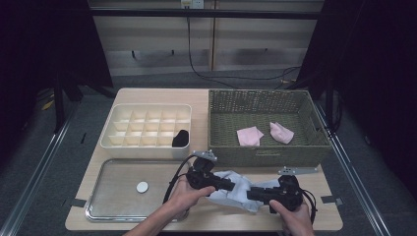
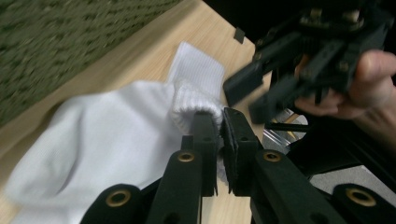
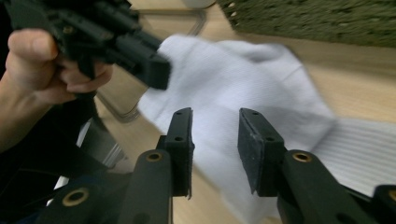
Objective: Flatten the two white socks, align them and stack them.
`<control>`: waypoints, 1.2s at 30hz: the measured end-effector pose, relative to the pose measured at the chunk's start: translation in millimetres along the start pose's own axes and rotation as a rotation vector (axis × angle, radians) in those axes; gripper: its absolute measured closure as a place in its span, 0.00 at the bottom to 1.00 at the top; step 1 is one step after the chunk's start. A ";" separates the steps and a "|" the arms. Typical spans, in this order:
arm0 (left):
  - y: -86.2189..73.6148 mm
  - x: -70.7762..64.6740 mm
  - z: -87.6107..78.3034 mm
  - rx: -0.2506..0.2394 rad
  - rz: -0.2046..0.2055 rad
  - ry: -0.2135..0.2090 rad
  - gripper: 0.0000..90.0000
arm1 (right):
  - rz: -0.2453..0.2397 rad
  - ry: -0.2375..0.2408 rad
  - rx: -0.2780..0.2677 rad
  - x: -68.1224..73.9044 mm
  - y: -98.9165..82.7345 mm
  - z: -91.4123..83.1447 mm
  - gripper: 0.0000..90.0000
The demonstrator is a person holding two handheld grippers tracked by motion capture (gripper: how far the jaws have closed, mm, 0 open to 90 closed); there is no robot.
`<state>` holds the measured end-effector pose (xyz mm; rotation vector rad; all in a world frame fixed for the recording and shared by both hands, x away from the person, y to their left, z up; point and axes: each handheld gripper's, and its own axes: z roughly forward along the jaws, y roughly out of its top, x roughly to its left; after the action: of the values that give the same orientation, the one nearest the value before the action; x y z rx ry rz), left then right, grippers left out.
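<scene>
**White sock pinched at its cuff near the front edge of the desk**

In the high view, a white sock (image 1: 231, 191) lay on the wooden desk (image 1: 196, 101) in the lower middle of the frame, just in front of the woven green basket (image 1: 268, 156). The left gripper (image 1: 231, 186) reached in from the left, and the right gripper (image 1: 250, 194) from the right, each held in a hand that entered from the bottom edge.

In the left gripper view, the left gripper (image 2: 219, 122) had its fingers pressed together on the ribbed cuff of the white sock (image 2: 102, 140), which bunched up right at their tips in the centre of the frame. The rest of the sock spread toward the lower left over the desk.

In the right gripper view, the right gripper (image 3: 215, 122) had its fingers apart, with the white sock (image 3: 243, 74) lying beyond and below them; the pads pressed on nothing.

Inside the basket, toward the right of the high view, two pink cloths (image 1: 250, 135) lay well apart from the sock. At upper left stood a cream divided organizer (image 1: 147, 127) with a black item (image 1: 180, 138) in one lower-right compartment. In front of it sat a clear tray (image 1: 118, 189) holding a small white disc (image 1: 142, 187).
</scene>
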<state>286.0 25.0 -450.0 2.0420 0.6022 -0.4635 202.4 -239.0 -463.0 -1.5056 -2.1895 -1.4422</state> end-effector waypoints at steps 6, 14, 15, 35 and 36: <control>15.1 -9.8 12.7 0.004 0.016 -0.005 0.94 | -0.022 -0.012 0.001 6.2 -2.8 -1.0 0.57; 23.6 -12.2 32.5 0.005 -0.009 -0.010 0.94 | -0.024 -0.044 0.013 10.5 -11.4 -5.1 0.49; 25.3 -13.7 35.5 0.007 -0.009 -0.014 0.95 | -0.033 -0.059 0.020 10.6 -12.0 -4.7 0.49; 10.7 3.2 -1.9 -0.035 -0.029 0.041 0.69 | 0.042 -0.137 -0.026 -5.8 -23.4 -28.1 0.87; 7.6 8.5 -10.7 -0.039 -0.036 0.068 0.71 | 0.050 -0.144 -0.033 -8.8 -25.0 -32.7 0.86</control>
<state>298.2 32.8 -444.2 2.0193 0.6855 -0.4015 174.7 -270.7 -466.0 -1.7119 -2.1995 -1.4025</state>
